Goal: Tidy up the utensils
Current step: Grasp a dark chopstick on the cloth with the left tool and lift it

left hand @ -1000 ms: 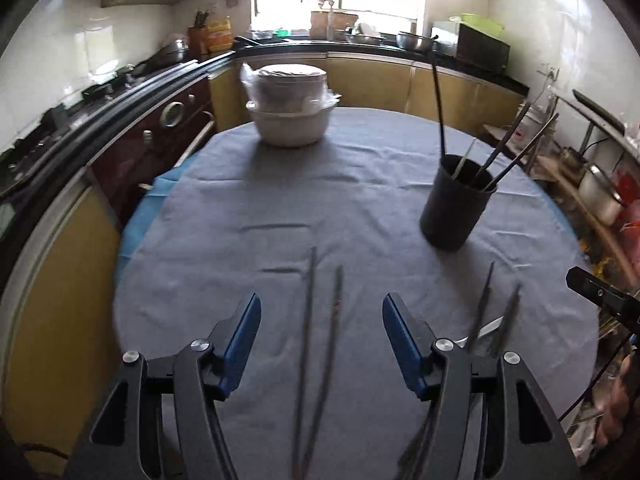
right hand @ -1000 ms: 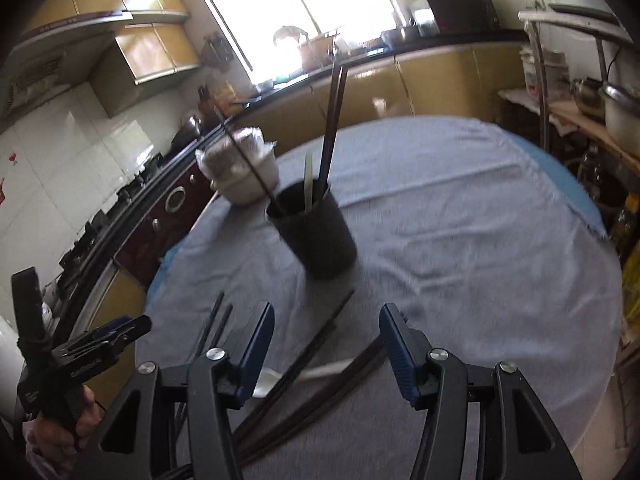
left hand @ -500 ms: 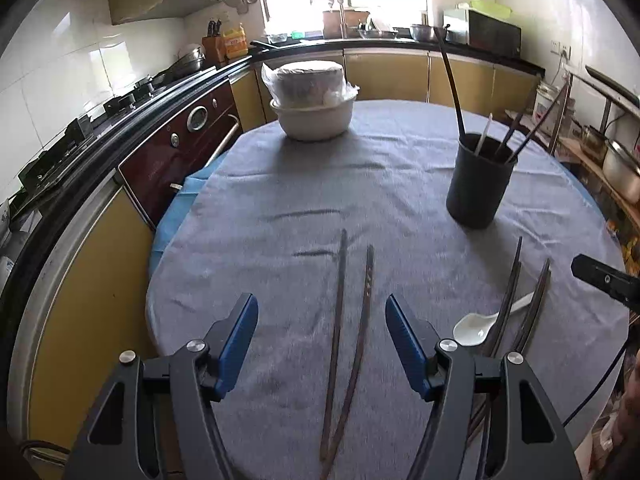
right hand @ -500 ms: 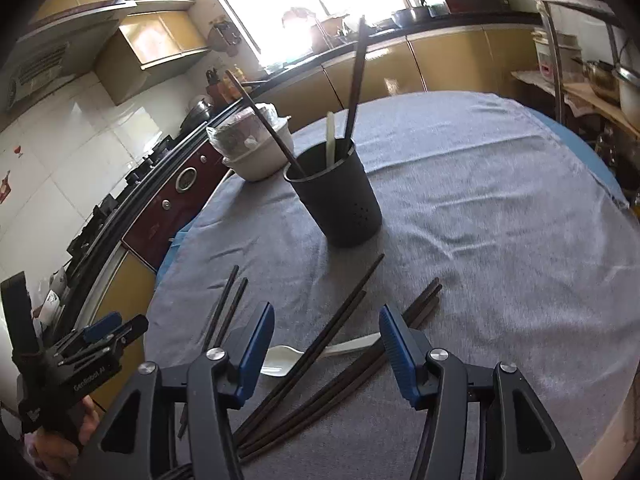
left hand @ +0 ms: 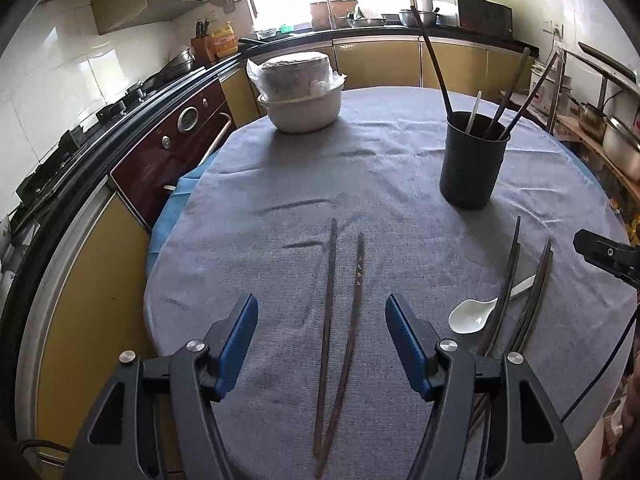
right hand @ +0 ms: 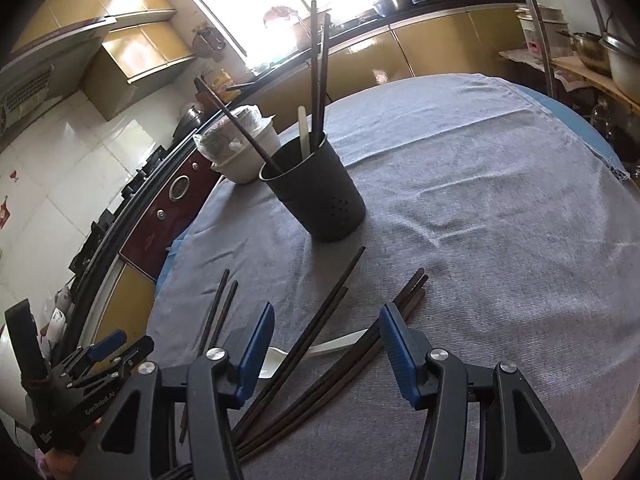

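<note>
A black utensil holder [left hand: 472, 160] [right hand: 320, 196] stands on the grey-clothed round table and holds several dark chopsticks and a white spoon handle. Two brown chopsticks [left hand: 340, 332] [right hand: 218, 314] lie side by side below my left gripper [left hand: 322, 334], which is open and empty above them. Several dark chopsticks [left hand: 516, 300] [right hand: 332, 344] and a white spoon [left hand: 472, 318] [right hand: 316, 354] lie to the right. My right gripper [right hand: 326, 346] is open and empty above that pile.
A white bowl stack wrapped in plastic [left hand: 300, 92] [right hand: 240, 148] stands at the table's far side. Kitchen counters and an oven [left hand: 172, 148] run along the left. A rack with metal pots [left hand: 616, 136] stands on the right.
Both grippers have pulled back and risen, so more of the table and the chopsticks shows. Both stay open and nothing on the table has moved.
</note>
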`<state>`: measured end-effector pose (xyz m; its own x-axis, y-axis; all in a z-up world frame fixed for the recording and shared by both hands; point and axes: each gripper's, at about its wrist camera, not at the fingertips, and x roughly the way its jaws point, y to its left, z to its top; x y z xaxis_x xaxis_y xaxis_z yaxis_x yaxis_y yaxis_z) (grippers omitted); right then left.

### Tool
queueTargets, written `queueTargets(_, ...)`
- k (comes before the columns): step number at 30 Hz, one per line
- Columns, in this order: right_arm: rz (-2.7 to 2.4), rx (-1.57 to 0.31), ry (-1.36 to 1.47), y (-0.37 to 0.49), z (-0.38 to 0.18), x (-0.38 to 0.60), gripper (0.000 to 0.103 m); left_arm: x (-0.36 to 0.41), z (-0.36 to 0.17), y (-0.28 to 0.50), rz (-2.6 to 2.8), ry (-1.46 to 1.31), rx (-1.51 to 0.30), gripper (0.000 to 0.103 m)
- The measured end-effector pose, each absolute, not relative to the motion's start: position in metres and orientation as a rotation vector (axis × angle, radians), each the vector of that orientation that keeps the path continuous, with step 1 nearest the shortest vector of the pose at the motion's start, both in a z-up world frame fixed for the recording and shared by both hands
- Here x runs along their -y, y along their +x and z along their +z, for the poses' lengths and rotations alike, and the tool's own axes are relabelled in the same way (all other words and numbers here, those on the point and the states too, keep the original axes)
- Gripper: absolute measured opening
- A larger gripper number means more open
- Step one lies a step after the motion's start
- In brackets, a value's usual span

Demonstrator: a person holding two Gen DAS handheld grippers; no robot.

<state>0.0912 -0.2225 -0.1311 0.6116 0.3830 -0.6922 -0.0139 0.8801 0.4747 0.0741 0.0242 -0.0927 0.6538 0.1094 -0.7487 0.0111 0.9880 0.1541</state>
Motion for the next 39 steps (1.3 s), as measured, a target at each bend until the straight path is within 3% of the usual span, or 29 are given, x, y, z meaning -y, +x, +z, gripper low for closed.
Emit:
queueTargets(7,0.230,-0.889,0.475,0.093,-0.134,0.233,0.055,-0.020,-0.097,0.077,0.025,0.126,-0.907,0.067)
queueTargets(14,0.162,-0.912,0.567,0.090,-0.149,0.269,0.039,-0.006,-0.111,0.085,-0.118,0.020,-1.002,0.067)
queueTargets(28,0.165,-0.934,0.651,0.066,-0.171,0.299,0.039,0.069,-0.145,0.174,-0.428,-0.143,-1.155,0.067)
queueTargets(35,0.156,-0.939,0.681,0.063,-0.177,0.306,0.039,0.121,-0.161,0.215,-0.475,-0.094,-1.243,0.067)
queueTargets(36,0.156,-0.939,0.680,0.063,-0.177,0.306,0.039,0.123,-0.161,0.216,-0.483,-0.088,-1.240,0.065)
queueTargets(37,0.154,-0.938,0.678,0.062,-0.177,0.306,0.039,0.125,-0.161,0.218,-0.488,-0.084,-1.236,0.054)
queueTargets(38,0.152,-0.939,0.678,0.062,-0.177,0.306,0.039,0.128,-0.162,0.219,-0.489,-0.081,-1.237,0.035)
queueTargets(39,0.151,-0.940,0.679,0.063,-0.178,0.306,0.039,0.128,-0.163,0.220,-0.488,-0.081,-1.241,0.027)
